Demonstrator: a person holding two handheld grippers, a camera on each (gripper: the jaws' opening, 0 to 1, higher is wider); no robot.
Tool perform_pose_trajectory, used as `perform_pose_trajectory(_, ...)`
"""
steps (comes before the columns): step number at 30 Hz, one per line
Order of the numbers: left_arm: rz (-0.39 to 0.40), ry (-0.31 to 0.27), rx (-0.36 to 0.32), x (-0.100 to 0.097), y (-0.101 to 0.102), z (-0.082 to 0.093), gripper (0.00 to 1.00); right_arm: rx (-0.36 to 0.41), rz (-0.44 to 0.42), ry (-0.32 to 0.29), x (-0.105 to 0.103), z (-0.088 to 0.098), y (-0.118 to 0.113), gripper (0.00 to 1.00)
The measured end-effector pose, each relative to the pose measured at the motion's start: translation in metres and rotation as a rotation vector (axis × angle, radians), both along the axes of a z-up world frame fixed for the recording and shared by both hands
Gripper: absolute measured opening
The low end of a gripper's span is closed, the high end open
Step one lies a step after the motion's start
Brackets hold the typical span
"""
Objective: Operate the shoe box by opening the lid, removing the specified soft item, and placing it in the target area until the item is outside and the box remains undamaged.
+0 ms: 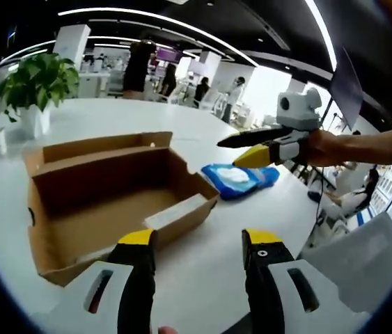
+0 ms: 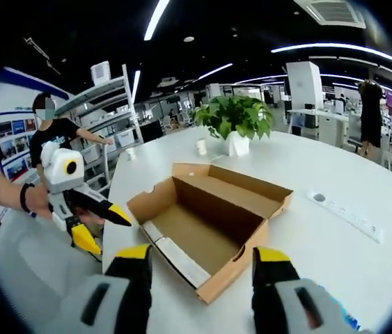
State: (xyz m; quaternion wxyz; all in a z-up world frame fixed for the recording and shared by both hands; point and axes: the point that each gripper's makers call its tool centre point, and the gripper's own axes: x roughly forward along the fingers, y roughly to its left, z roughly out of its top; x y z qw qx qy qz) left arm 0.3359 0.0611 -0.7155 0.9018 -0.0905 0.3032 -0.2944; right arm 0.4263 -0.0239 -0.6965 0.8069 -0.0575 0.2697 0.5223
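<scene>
A big white table (image 1: pixel 112 118) runs across the room. The open brown box (image 1: pixel 105 202) sits on it, with its lid (image 1: pixel 105 146) folded back flat behind it. I can see the bare brown floor of the box. A white strip (image 1: pixel 175 212) lies along one short end inside; I cannot tell what it is.

In the right gripper view the box (image 2: pixel 209 226) sits just past the right gripper (image 2: pixel 199 261), close to the table edge. A green plant (image 2: pixel 236 118) in a white pot stands well behind it.

The soft thing is a blue pack (image 1: pixel 241 179) with a white patch. It lies on the table, out of the box and near its right corner.

In the left gripper view the right gripper (image 1: pixel 241 149) comes in from the right, held by a hand (image 1: pixel 324 147). Its jaws are spread apart, with nothing between them. The yellow lower tip hangs just above the blue pack, but I cannot tell if it touches.

The left gripper (image 1: pixel 199 243) is low, near the front of the box. Its jaws stand wide apart and hold nothing. The pack is ahead of it and a little right. In the right gripper view the left gripper (image 2: pixel 102 229) is at the left, off the table edge, jaws parted.
</scene>
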Motion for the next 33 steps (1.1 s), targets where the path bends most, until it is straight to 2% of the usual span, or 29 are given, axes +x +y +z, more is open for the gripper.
perform_pose_trajectory(15, 0.000, -0.001, 0.014, -0.001, 0.000, 0.000, 0.50, -0.043, 0.060, -0.003, 0.013, -0.002, 0.014, 0.57)
perform_pose_trajectory(17, -0.001, -0.001, 0.014, -0.002, -0.001, 0.001, 0.50, -0.064, 0.077, -0.008, 0.015, -0.004, 0.015, 0.57)
perform_pose_trajectory(20, -0.003, 0.002, 0.016, -0.003, -0.002, 0.001, 0.50, -0.150, 0.124, -0.036, 0.018, -0.013, 0.011, 0.57)
perform_pose_trajectory(27, -0.003, 0.000, 0.027, -0.003, -0.001, 0.001, 0.50, -0.211, 0.203, -0.072, 0.018, -0.017, 0.020, 0.58)
perform_pose_trajectory(33, -0.009, 0.006, 0.032, -0.005, -0.001, -0.002, 0.50, -0.257, 0.244, -0.076, 0.021, -0.027, 0.023, 0.58)
